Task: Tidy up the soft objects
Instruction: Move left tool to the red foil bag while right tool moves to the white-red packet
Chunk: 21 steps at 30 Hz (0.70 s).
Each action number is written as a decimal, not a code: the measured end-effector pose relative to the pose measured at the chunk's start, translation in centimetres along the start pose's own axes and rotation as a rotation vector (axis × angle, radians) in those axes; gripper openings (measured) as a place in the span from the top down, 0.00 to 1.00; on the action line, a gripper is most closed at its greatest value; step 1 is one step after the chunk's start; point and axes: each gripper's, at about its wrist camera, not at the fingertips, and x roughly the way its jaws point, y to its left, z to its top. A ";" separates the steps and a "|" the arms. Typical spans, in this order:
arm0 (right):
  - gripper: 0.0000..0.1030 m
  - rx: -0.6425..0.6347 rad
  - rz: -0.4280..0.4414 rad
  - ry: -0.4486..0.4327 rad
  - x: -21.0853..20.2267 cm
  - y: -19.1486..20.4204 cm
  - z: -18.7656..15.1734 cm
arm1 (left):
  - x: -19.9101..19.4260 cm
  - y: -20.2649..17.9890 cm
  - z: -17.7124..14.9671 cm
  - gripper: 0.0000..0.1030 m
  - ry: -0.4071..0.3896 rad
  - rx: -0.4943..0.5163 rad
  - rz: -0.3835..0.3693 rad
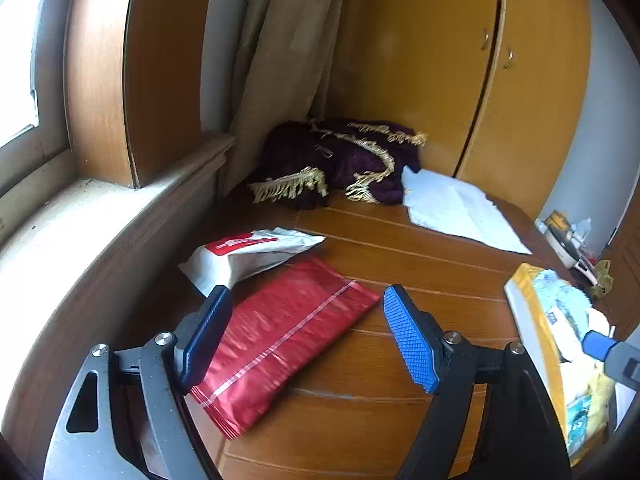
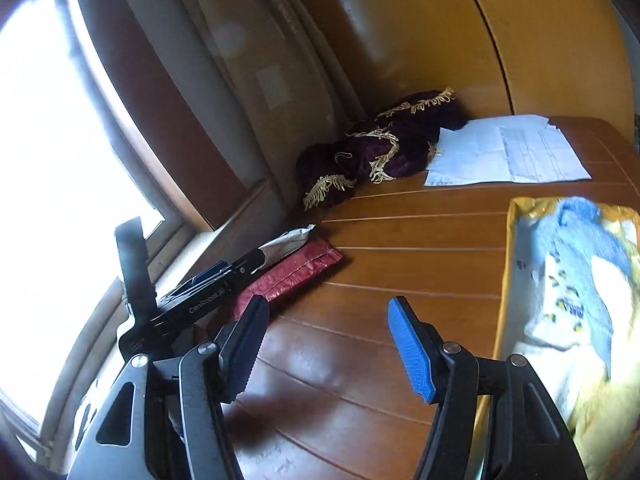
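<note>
A red foil pouch (image 1: 288, 332) lies flat on the wooden table (image 1: 420, 276), with a white pouch bearing a red label (image 1: 248, 258) just behind it. My left gripper (image 1: 308, 338) hangs open over the red pouch, holding nothing. On the right stands a yellow-rimmed tray (image 1: 536, 320) filled with soft items, among them blue and white cloth (image 2: 580, 272). My right gripper (image 2: 326, 346) is open above bare wood to the left of that tray (image 2: 505, 280). The red pouch (image 2: 292, 276) and my left gripper (image 2: 212, 280) show in the right wrist view.
A dark purple cloth with gold fringe (image 1: 340, 160) is bundled in the far corner beside a white paper sheet (image 1: 456, 208). A window sill (image 1: 80, 232) runs along the left. A yellow cupboard (image 1: 460, 60) and curtain (image 1: 280, 60) stand behind.
</note>
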 end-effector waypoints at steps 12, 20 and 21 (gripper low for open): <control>0.37 0.000 0.017 0.019 4.5 -0.2 -0.3 | 6.4 2.9 0.5 0.24 0.191 -0.010 0.032; 0.37 0.018 0.027 0.044 5.0 -0.6 -0.5 | 5.9 -0.2 -1.2 0.24 0.240 0.093 -0.030; 0.37 0.024 0.026 0.044 5.1 -0.7 -0.5 | 5.9 -0.8 -1.4 0.24 0.242 0.112 -0.023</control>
